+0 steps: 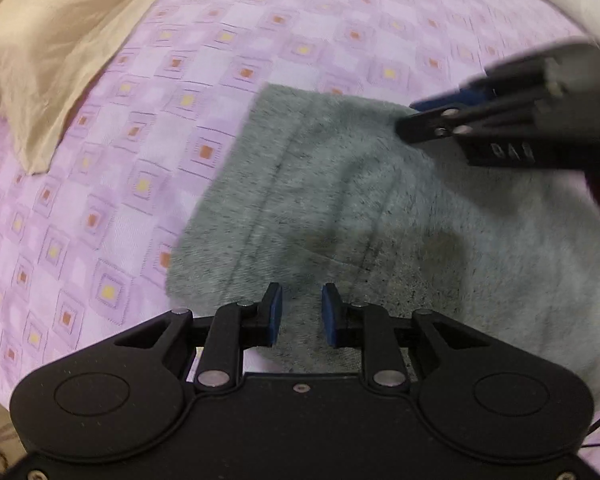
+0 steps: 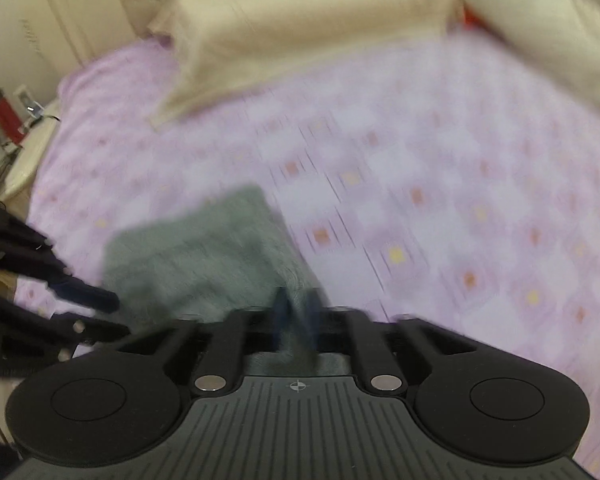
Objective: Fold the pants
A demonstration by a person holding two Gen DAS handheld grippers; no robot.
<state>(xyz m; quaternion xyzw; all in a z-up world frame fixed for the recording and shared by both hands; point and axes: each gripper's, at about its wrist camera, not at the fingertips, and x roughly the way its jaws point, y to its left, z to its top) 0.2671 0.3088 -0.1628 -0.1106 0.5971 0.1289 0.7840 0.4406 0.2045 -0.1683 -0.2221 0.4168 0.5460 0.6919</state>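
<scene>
The grey-green fleece pants (image 1: 340,200) lie on the pink patterned bedspread (image 1: 120,140). My left gripper (image 1: 302,312) hovers over their near part with its blue pads apart and nothing between them. My right gripper (image 1: 412,116) comes in from the right in the left wrist view, at the pants' far right corner, jaws nearly together. In the blurred right wrist view the pants (image 2: 188,264) sit ahead and left, and grey cloth shows between the narrow jaws of the right gripper (image 2: 298,312). The left gripper (image 2: 100,312) shows at the left edge.
A beige blanket (image 1: 48,48) lies at the far left of the bed. Cream pillows (image 2: 300,20) rest against the headboard. A bedside table (image 2: 8,136) with small items stands at the left. The bedspread (image 2: 440,200) stretches to the right.
</scene>
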